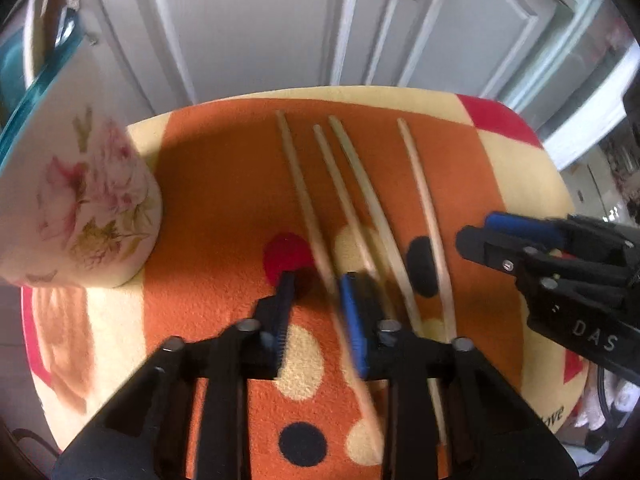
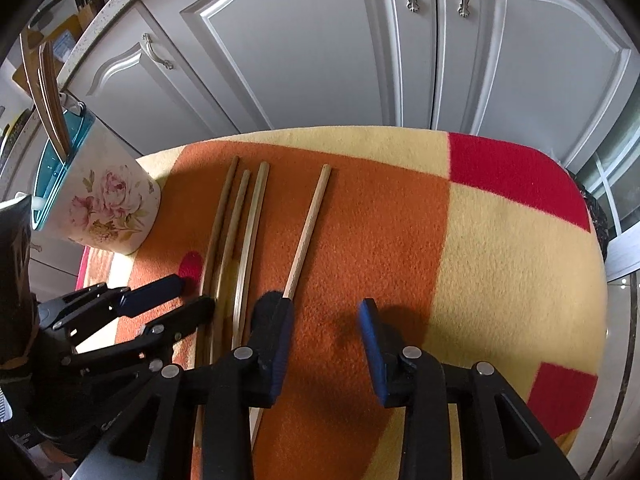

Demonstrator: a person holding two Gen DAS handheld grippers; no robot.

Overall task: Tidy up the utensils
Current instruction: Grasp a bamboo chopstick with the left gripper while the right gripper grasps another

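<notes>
Four wooden chopsticks (image 2: 306,232) lie side by side on the patterned blanket (image 2: 500,240), three bunched at the left and one apart at the right, with white cabinet doors (image 2: 320,60) behind. The left gripper (image 1: 316,292) straddles the leftmost chopstick (image 1: 298,176), which is blurred between its narrowed jaws, so I cannot tell whether the pads press it, while the right gripper (image 2: 324,316) hangs unclenched and empty, its left finger just by the lone stick's near end. At far left stands the floral holder (image 2: 108,208) with a teal rim, two wooden utensils (image 2: 46,92) upright in it.
</notes>
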